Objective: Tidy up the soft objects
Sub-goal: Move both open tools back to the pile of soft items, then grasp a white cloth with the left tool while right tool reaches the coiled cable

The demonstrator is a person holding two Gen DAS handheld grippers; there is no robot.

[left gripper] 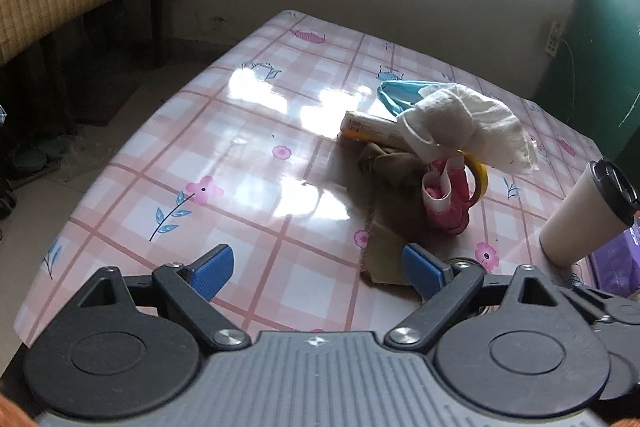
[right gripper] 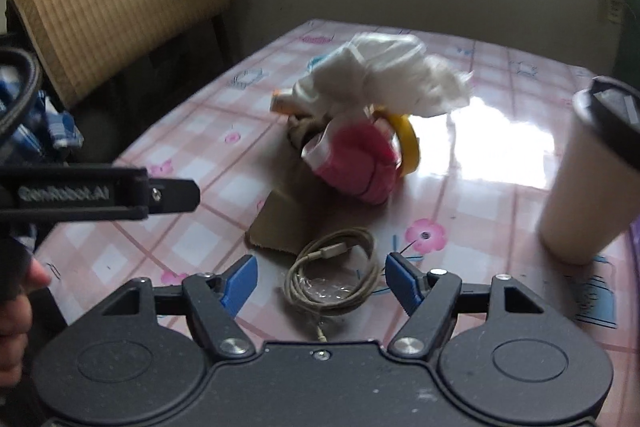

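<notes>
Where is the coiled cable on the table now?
In the right wrist view, the coiled cable lies near the table's front edge, between the open right gripper fingers, beside the brown cloth.

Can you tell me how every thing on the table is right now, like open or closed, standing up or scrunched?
left gripper: open, holding nothing
right gripper: open, holding nothing
white cloth: crumpled, on top of the pile
pink cloth: bunched up
brown cloth: spread partly flat on the table
paper cup: upright, lid on
cable: coiled
yellow tape roll: standing on edge
box: lying flat
</notes>
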